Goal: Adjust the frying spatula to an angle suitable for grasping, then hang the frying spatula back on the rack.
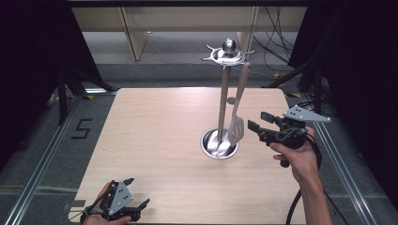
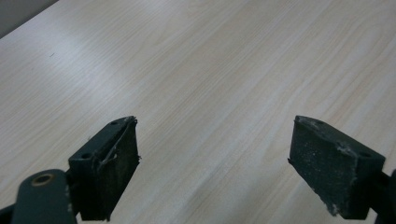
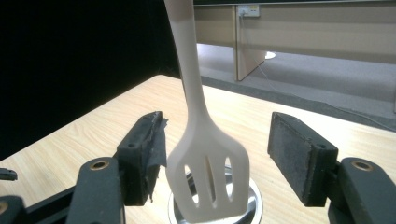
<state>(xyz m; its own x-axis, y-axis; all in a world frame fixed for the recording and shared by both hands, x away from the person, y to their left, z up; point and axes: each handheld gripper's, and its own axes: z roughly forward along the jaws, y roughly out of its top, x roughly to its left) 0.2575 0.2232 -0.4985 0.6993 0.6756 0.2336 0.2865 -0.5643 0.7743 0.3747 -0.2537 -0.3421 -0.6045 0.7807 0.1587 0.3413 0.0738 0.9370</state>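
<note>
The right gripper [image 3: 215, 154] stood with its two jaws well apart, and one pale slotted spatula [image 3: 208, 177] hung in the gap between them, clear of both pads. Just beyond it lay the round steel base [image 1: 219, 144] of a single utensil stand [image 1: 224, 98], from whose top ring the spatula hung. The left gripper [image 2: 212, 163] gaped wide over bare table [image 2: 210, 60], holding nothing.
</note>
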